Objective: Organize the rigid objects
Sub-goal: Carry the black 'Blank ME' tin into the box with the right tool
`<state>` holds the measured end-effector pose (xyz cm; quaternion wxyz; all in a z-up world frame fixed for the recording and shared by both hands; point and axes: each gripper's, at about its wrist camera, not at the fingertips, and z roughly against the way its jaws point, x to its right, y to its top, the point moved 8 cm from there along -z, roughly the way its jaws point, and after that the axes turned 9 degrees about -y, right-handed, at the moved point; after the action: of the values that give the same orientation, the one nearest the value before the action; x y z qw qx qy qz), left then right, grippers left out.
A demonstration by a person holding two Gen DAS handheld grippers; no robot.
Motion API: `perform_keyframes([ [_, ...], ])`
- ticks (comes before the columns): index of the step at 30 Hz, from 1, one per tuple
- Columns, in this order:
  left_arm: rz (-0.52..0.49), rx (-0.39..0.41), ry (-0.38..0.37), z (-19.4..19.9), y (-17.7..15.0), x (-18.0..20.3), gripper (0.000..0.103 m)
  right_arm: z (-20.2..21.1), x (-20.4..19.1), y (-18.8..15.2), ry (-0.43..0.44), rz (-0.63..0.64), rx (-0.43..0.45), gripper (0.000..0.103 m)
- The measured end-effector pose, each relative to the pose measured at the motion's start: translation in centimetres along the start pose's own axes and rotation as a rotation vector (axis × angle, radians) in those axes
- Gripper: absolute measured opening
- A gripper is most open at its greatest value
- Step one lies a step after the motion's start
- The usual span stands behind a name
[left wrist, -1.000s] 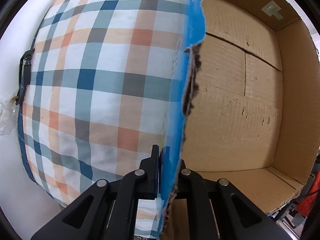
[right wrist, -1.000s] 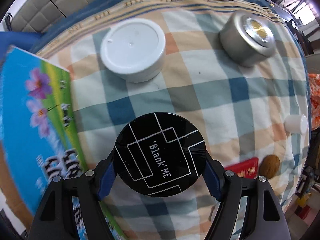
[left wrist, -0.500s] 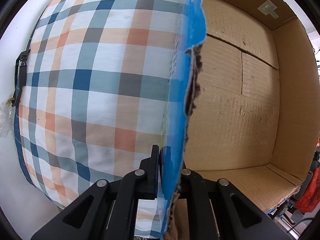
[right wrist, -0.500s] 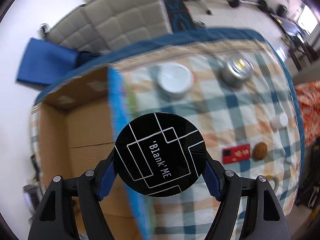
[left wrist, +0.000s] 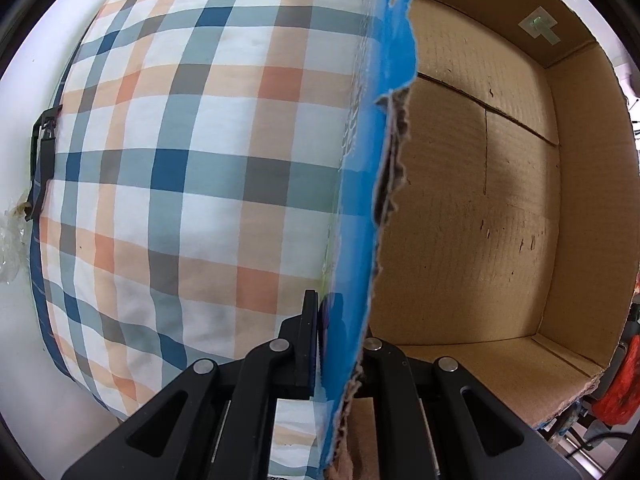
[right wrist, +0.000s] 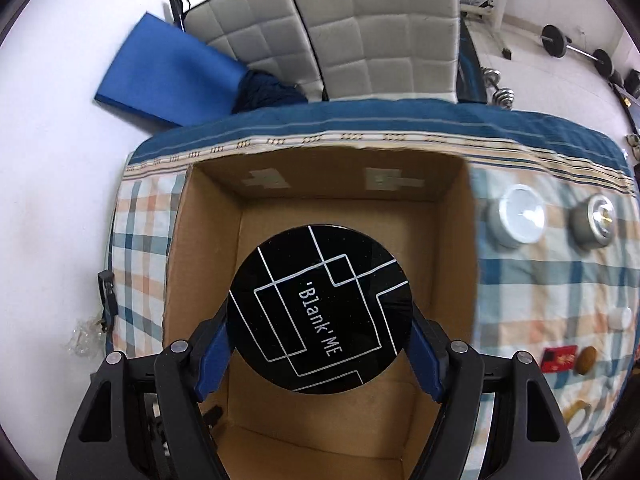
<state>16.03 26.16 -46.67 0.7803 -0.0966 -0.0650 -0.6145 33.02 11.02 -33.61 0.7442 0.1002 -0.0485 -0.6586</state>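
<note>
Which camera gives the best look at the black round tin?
The right wrist view: the black round tin fills the centre, lid up, clamped by the right gripper over the cardboard box. The left wrist view shows none of it, only the box wall.

Matte black plastic left gripper [left wrist: 336, 344] with silver rivets; matching black right gripper [right wrist: 320, 320] carrying blue finger pads [right wrist: 212, 360].

A checked cloth [right wrist: 560, 280] in blue, orange and white covers the table. Beyond its far edge stand two grey padded chairs [right wrist: 320, 36] on a pale floor [right wrist: 48, 160], a blue mat [right wrist: 168, 68] to their left, barbells [right wrist: 576, 46] far right.
</note>
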Motion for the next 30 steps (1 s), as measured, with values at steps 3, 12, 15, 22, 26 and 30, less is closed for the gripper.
perform_keyframes([
  [3,-0.002,-0.001,-0.001,0.1,0.0,0.2,0.004,-3.0,-0.5,0.6,-0.015,0.006,-0.028,0.078],
  [12,0.004,-0.010,-0.009,-0.6,0.2,-0.3,0.004,-8.4,-2.8,1.8,-0.041,0.034,-0.101,0.078],
  [15,0.006,-0.014,-0.013,-0.8,0.4,-0.6,0.004,-9.8,-3.5,2.0,-0.039,0.038,-0.128,0.078],
  [22,0.004,-0.018,-0.017,-1.0,0.5,-0.9,0.004,-12.2,-4.6,2.2,-0.043,0.048,-0.177,0.078],
  [26,0.001,-0.019,-0.016,-1.1,0.6,-0.9,0.005,-13.6,-4.4,1.8,-0.062,0.045,-0.242,0.090],
  [30,-0.003,-0.018,-0.011,-1.3,0.5,-1.0,0.004,-13.3,-4.0,1.8,-0.092,0.051,-0.225,0.103],
])
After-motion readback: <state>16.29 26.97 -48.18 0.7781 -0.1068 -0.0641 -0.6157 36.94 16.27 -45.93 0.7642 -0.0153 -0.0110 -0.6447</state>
